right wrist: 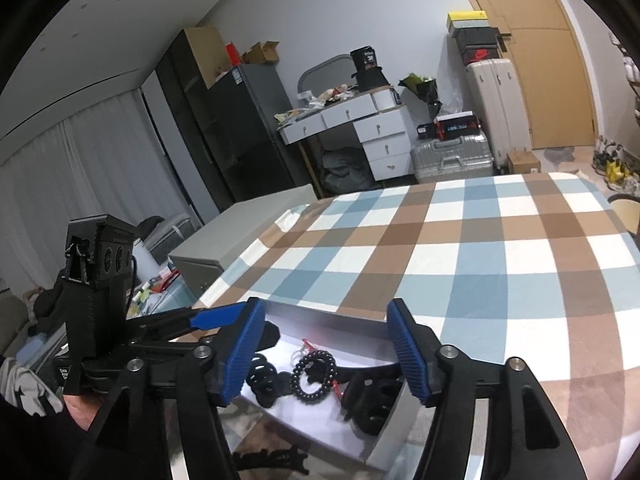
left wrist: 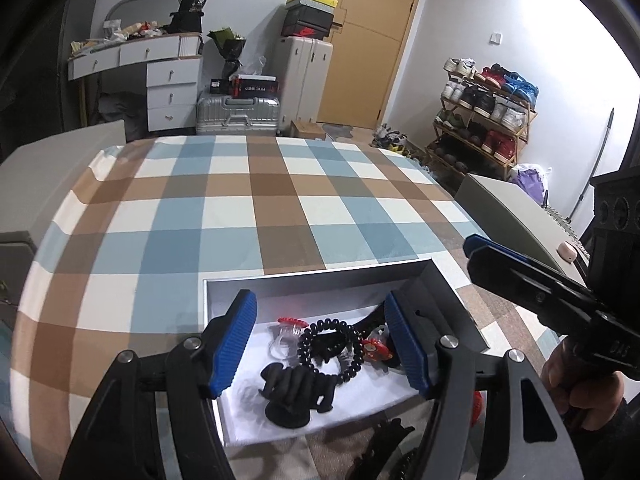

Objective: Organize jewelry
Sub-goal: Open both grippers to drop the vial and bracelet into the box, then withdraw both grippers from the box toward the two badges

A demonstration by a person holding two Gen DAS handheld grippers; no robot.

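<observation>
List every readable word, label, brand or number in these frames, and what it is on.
None reads clearly.
Black bag on the dresser: large numerals, blurred.
Red-and-black box on the silver suitcase: white characters, blurred.
Dark shoebox: red logo, no legible words.

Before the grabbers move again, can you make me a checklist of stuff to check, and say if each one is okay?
1. Left gripper empty, fingers apart: ok.
2. Right gripper empty, fingers apart: ok.
3. Black bead bracelet lies inside the tray: ok.
4. Black hair claw inside the tray: ok.
5. Everything put away: not ok, a dark piece lies on the table in front of the tray.
6. What the small red piece is: cannot tell.
</observation>
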